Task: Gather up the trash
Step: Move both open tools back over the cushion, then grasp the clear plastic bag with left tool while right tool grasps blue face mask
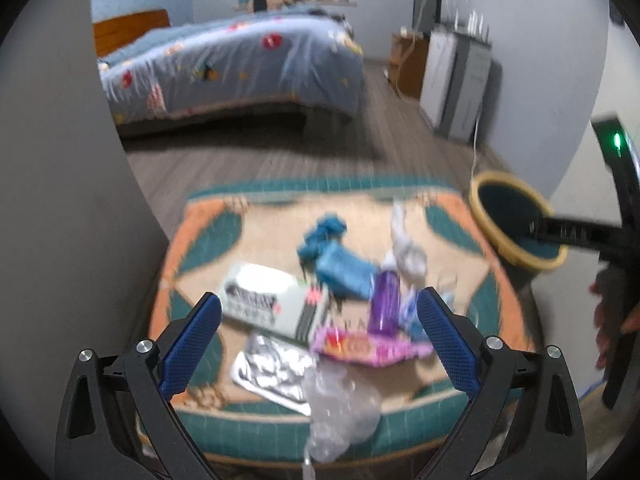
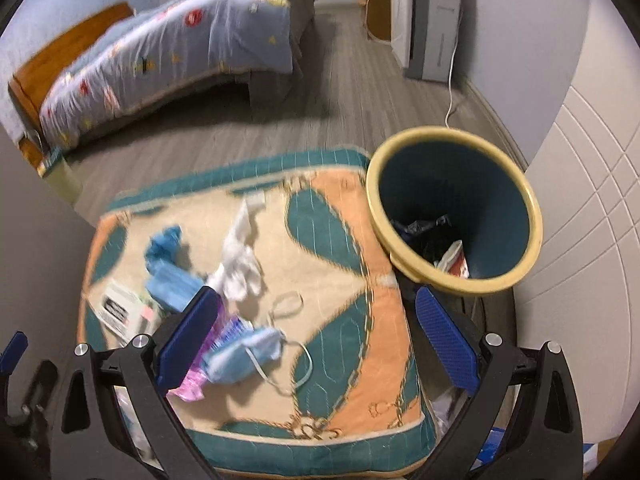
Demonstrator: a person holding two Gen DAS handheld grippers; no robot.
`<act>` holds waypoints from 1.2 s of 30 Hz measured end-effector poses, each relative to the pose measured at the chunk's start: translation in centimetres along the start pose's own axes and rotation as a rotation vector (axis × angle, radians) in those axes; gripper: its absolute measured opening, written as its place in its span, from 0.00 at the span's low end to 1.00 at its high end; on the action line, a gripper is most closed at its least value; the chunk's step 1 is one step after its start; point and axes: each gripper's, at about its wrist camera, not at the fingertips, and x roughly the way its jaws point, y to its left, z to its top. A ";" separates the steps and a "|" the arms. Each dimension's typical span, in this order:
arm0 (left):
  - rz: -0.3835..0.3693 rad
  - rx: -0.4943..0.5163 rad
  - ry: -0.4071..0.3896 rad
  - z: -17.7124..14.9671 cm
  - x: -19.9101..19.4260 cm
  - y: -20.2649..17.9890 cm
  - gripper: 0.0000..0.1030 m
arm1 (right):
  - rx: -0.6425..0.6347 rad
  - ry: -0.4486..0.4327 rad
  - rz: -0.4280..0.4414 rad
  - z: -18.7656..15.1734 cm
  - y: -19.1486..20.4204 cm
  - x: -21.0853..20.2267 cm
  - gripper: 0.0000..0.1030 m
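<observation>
While trash (image 1: 344, 272) litters cushion (image 2: 352, 344), both hand-held grippers gape empty; bin (image 2: 454, 208) beside.

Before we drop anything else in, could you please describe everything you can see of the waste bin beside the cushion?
The waste bin is a round, tapering container with a thick pale yellow rim and a dark teal inside, apparently plastic. It stands on the floor, open and lidless, at the far right corner of the patterned cushion; its rim seems to touch the cushion's edge. It is far from full: at the bottom lie dark crumpled material and a white and red wrapper. Neither gripper touches it.
</observation>
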 end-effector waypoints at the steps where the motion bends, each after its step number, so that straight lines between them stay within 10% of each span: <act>1: -0.016 -0.001 0.036 -0.7 0.9 -0.3 0.94 | 0.005 0.020 0.001 -0.3 0.0 0.5 0.94; 18: -0.019 -0.009 0.362 -5.9 8.1 -0.8 0.91 | -0.119 0.227 0.025 -3.6 3.5 6.2 0.94; 20: -0.034 -0.005 0.393 -6.3 8.7 -1.0 0.79 | -0.137 0.239 0.041 -3.8 4.2 6.7 0.93; 26: -0.055 -0.035 0.469 -7.1 10.1 -0.5 0.55 | -0.157 0.319 0.126 -4.4 5.5 8.6 0.67; 31: -0.053 -0.073 0.463 -6.8 10.2 0.4 0.34 | -0.145 0.364 0.208 -4.5 6.0 8.9 0.15; 36: -0.025 -0.059 0.377 -5.2 8.7 0.8 0.26 | -0.156 0.319 0.215 -3.7 6.0 7.7 0.05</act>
